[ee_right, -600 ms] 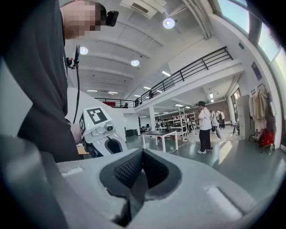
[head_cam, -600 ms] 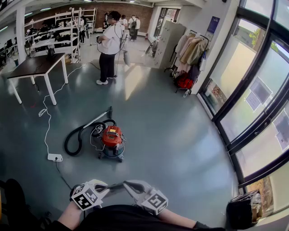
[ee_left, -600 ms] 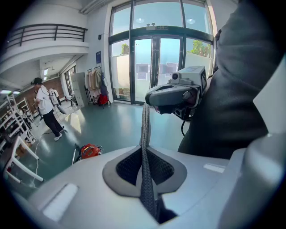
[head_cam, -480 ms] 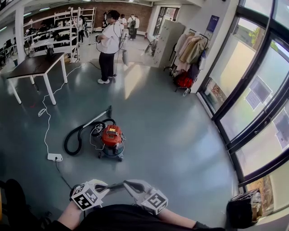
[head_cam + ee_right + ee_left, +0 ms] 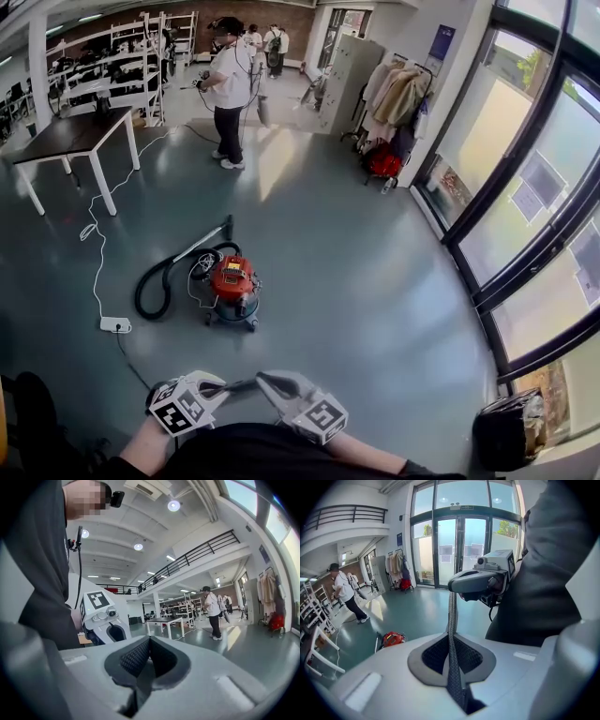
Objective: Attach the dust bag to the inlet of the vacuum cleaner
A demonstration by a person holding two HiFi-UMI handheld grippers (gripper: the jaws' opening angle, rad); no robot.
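Vacuum (image 5: 232, 284) stands on the floor (image 5: 356, 281) at centre left of the head view, well apart from both tongs at the bottom edge, up and slightly left of them; the left tongs (image 5: 217, 385) lie a little nearer. In the left gripper view those tongs pinch a dark woven strip (image 5: 452, 620), perhaps the bag, running up to the right tongs (image 5: 454, 585). In the right gripper view, the right tongs are pressed together, nothing visible between.

Your head camera looks forward and steeply down, the vacuum cleaner (image 5: 232, 281) well ahead on the floor (image 5: 356, 281). The camera on your left hand-held gripper (image 5: 451, 637) sits close behind its jaws, facing the glass doors (image 5: 464, 550). The one on your right hand-held gripper (image 5: 150, 640) faces the desk (image 5: 164, 619). All 3 views share the standing person (image 5: 228, 94).
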